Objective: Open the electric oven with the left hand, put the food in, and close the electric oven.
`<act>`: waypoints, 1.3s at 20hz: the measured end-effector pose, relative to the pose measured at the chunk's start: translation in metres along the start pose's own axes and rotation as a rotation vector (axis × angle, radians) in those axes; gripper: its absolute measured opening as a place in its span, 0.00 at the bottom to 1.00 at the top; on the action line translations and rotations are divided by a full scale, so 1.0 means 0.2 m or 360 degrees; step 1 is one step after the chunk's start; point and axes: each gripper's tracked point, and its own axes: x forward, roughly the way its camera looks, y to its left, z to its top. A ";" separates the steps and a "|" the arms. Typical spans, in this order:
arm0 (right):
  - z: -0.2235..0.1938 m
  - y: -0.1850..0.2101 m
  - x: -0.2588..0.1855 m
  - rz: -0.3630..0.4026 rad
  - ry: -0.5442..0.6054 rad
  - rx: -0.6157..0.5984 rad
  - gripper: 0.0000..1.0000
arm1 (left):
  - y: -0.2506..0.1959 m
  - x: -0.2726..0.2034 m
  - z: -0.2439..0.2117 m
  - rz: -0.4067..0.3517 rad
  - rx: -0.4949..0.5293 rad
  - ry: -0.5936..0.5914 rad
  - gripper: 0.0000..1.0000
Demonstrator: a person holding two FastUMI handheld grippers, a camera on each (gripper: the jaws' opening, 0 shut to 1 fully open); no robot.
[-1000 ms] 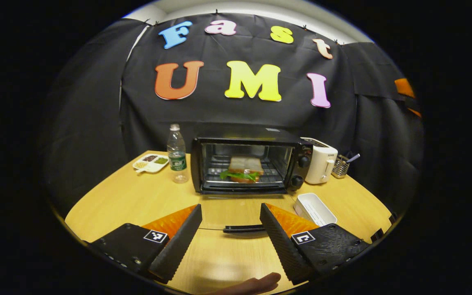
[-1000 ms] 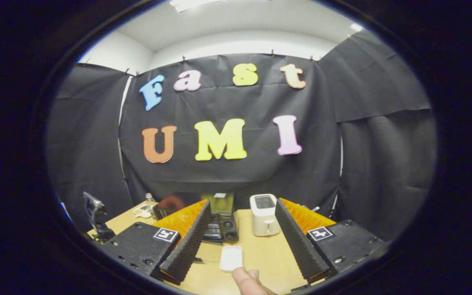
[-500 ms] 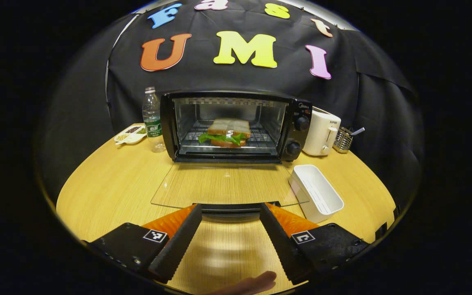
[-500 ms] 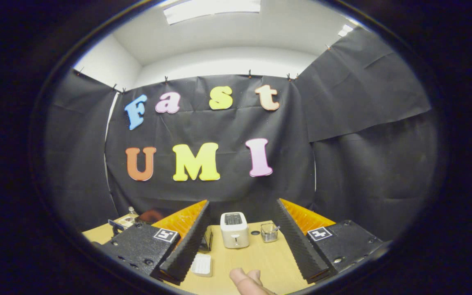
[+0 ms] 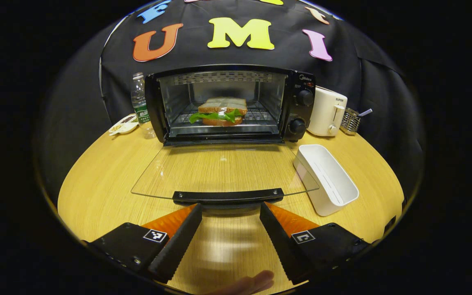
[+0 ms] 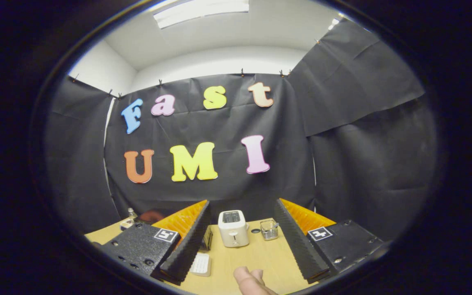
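Note:
The black electric oven (image 5: 297,88) stands at the back of the wooden table with its glass door (image 5: 219,170) folded down flat toward me. A sandwich (image 5: 219,110) with green lettuce lies on the rack inside. My left gripper (image 5: 228,207) is open, its fingertips just short of the door's black handle (image 5: 228,197), one on each side of its middle, touching nothing. My right gripper (image 6: 241,203) is open and holds nothing, raised above the table's right part and facing the booth wall.
A white rectangular tray (image 5: 326,178) sits right of the door. A white toaster (image 5: 327,110) and a wire holder (image 5: 348,121) stand right of the oven; a water bottle (image 5: 139,100) and a snack dish (image 5: 123,125) stand left. A person's fingertip (image 6: 252,280) shows low.
My left gripper has risen and moved in toward the open door, so the handle sits at its fingertips. My right gripper has swung right and tilted upward, and the oven has slid behind its left finger.

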 end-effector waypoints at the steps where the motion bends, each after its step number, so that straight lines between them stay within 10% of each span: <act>1: 0.00 0.00 -0.01 -0.0007 -0.0007 -0.0032 1.00 | 0.01 0.00 0.00 0.0010 0.0001 0.0002 0.94; 26: -0.26 0.07 0.02 -0.0015 0.0095 -0.0135 0.90 | 0.01 -0.16 0.47 0.0064 0.0024 -0.0354 0.95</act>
